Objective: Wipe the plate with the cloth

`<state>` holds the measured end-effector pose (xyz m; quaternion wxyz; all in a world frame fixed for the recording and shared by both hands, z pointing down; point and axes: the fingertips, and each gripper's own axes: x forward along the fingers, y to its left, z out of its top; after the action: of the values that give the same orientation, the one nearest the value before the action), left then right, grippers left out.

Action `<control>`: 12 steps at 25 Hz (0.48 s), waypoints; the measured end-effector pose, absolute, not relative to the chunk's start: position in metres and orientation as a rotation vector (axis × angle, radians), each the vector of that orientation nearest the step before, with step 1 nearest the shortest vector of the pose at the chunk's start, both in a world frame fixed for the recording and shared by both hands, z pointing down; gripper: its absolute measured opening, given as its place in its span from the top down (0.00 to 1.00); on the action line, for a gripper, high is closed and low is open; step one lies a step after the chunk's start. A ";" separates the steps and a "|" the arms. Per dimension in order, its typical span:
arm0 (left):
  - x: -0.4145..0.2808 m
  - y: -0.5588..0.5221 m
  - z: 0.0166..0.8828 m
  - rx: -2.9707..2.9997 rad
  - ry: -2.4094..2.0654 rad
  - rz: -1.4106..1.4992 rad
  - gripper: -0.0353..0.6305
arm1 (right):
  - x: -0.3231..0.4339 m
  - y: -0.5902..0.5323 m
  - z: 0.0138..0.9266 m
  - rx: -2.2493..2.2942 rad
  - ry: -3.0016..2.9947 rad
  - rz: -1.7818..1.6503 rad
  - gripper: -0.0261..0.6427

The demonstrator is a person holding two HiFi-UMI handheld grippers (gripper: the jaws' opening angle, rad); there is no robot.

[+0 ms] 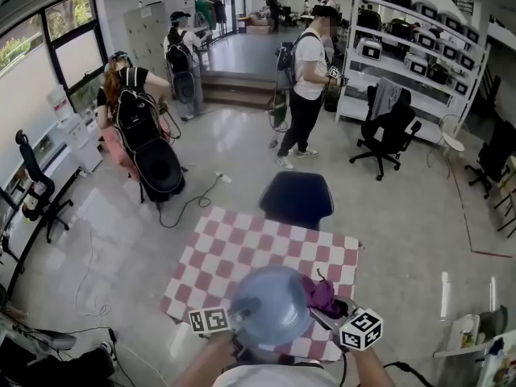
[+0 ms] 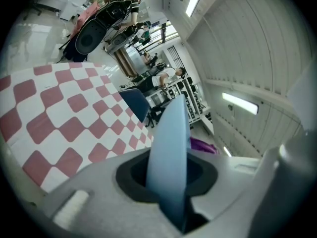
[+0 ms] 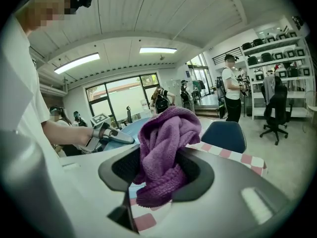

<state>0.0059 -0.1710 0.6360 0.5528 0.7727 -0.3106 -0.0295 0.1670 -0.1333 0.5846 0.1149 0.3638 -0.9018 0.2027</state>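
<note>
A pale blue plate (image 1: 270, 305) is held up above the near edge of the checked table (image 1: 242, 256). My left gripper (image 1: 239, 329) is shut on its rim; in the left gripper view the plate (image 2: 170, 157) stands edge-on between the jaws. The purple cloth (image 1: 321, 294) is bunched at the plate's right side, and my right gripper (image 1: 332, 313) is shut on it. In the right gripper view the cloth (image 3: 166, 152) fills the jaws, with the plate (image 3: 130, 129) just behind it to the left.
A dark blue chair (image 1: 297, 198) stands at the table's far edge. Several people (image 1: 308, 79) and black office chairs (image 1: 387, 131) are on the floor beyond. Shelving (image 1: 419, 47) lines the right wall.
</note>
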 end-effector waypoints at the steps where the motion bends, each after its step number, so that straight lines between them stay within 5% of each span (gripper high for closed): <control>1: 0.006 -0.171 0.635 1.833 -0.735 -0.063 0.84 | 0.162 -0.134 0.584 1.056 -2.637 0.583 0.70; 12: -0.008 -0.164 0.627 1.908 -0.783 0.017 0.84 | 0.129 -0.146 0.596 1.001 -2.490 0.435 0.70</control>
<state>-0.0078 -0.1640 0.6271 0.5139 0.7936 -0.3257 0.0072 0.1290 -0.1459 0.5963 0.2097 0.3601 -0.8955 0.1562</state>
